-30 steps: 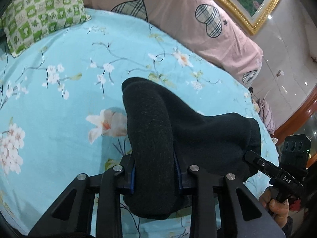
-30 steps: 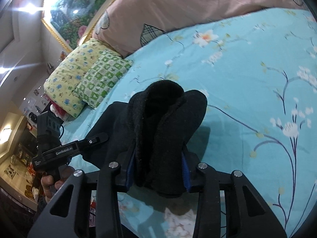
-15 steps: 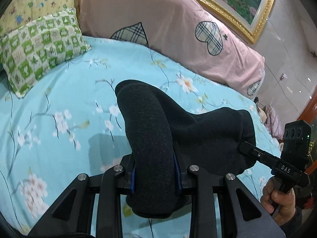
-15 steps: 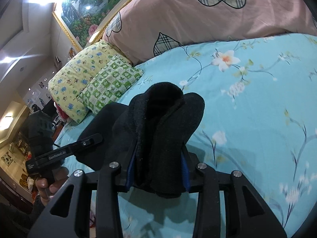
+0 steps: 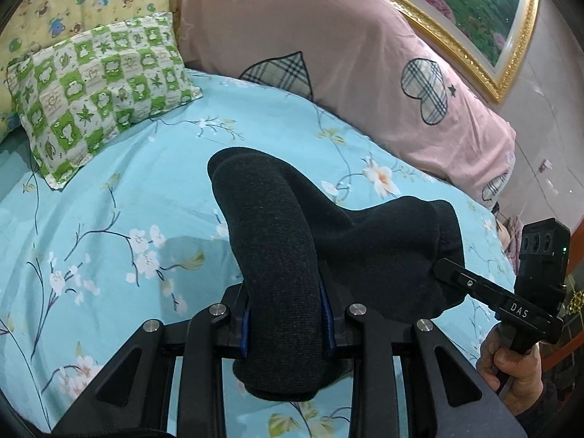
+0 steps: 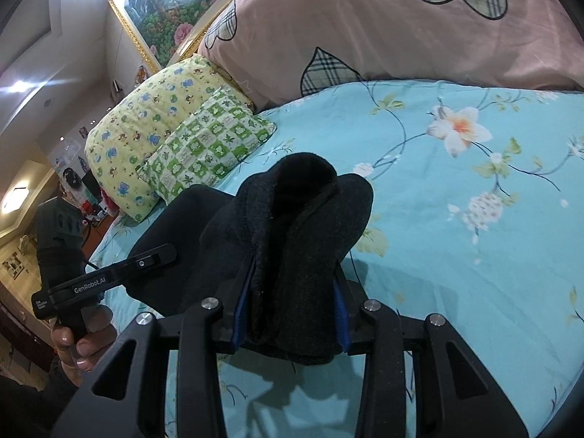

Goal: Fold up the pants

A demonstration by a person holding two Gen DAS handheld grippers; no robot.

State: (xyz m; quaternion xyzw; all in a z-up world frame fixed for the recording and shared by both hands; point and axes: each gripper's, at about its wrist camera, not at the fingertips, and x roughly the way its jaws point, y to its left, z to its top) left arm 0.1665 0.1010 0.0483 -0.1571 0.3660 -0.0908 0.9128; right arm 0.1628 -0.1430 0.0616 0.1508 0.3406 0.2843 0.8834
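The dark charcoal pants (image 5: 277,255) hang in the air above the bed, stretched between both grippers. My left gripper (image 5: 286,319) is shut on one bunched end, which bulges up between the blue pads. My right gripper (image 6: 290,314) is shut on the other bunched end (image 6: 303,241). In the left wrist view the right gripper (image 5: 449,273) grips the cloth at the right, held by a hand. In the right wrist view the left gripper (image 6: 160,255) grips the cloth at the left. The lower part of the pants is hidden.
Below lies a light blue floral bedsheet (image 5: 109,219). A green checked pillow (image 5: 98,98) and a yellow pillow (image 6: 146,116) lie at the head. A pink quilt with plaid hearts (image 5: 328,36) runs along the back. A gold-framed picture (image 5: 474,11) hangs on the wall.
Both grippers have lifted the pants higher and tilted up, so the pillows, quilt and picture show more. The grip on the cloth is unchanged.
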